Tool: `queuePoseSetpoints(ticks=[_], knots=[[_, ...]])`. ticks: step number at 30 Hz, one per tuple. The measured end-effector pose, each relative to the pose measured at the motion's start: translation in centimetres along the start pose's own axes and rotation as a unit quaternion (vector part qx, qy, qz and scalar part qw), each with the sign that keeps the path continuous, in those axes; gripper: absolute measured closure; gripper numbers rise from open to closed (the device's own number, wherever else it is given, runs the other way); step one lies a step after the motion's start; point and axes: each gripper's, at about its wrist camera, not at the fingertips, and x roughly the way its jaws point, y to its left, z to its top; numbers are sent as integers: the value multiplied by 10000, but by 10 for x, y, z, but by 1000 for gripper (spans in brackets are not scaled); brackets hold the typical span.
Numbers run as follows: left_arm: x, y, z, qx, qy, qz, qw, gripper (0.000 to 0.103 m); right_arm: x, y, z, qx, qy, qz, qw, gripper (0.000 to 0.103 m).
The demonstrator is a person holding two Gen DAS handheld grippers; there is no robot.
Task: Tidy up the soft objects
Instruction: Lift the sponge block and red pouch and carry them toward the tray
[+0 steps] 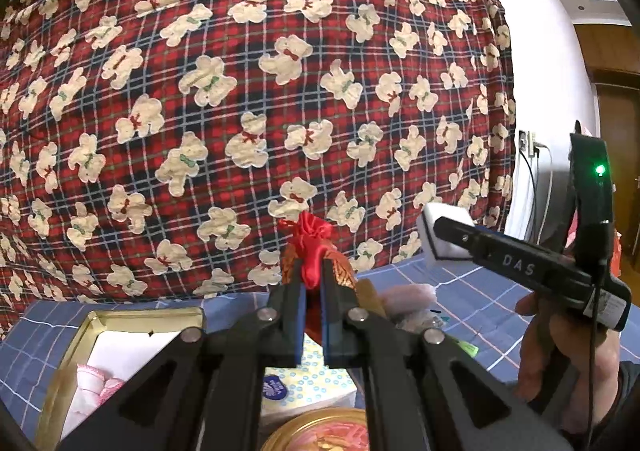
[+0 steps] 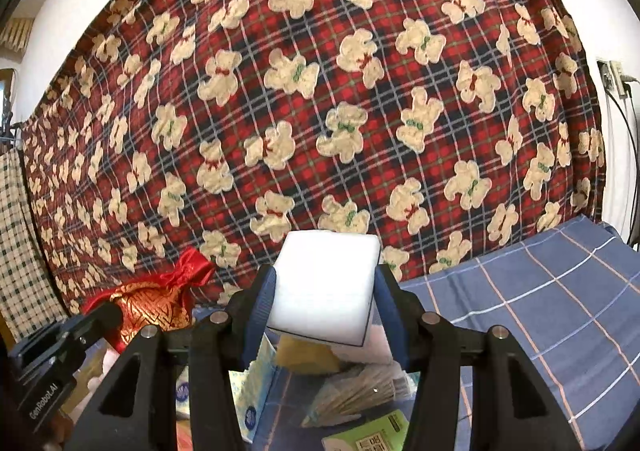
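My left gripper (image 1: 316, 303) is shut on a red satin drawstring pouch (image 1: 314, 247) with gold brocade, held up above the blue checked bedsheet (image 1: 460, 291). The pouch also shows in the right wrist view (image 2: 148, 305), at the lower left, pinched by the left gripper. My right gripper (image 2: 326, 303) is shut on a white sponge block (image 2: 326, 291) and holds it in the air. In the left wrist view the right gripper (image 1: 430, 237) shows at the right with the sponge (image 1: 440, 229) in it.
An open gold tin (image 1: 80, 351) with pink and white soft items lies at lower left. A tissue pack (image 1: 304, 383) and a round gold lid (image 1: 320, 431) lie below the left gripper. Tissue packs, a yellow sponge (image 2: 304, 357) and packets lie under the right gripper. A plaid bear blanket (image 2: 320, 91) hangs behind.
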Motion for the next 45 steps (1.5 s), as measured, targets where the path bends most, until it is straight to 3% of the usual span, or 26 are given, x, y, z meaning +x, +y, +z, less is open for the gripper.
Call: queuePoseSetpoints(ticks=[15, 25, 45], knots=[[-9, 23, 5, -312, -223, 402, 9985, 100, 3, 24, 4, -178, -231, 165, 9994, 50], [-15, 27, 6, -321, -431, 588, 9968, 100, 12, 35, 4, -247, -143, 284, 9992, 50], [-17, 62, 3, -712, -416, 1085, 9907, 100, 34, 90, 10, -384, -273, 854, 9952, 50]])
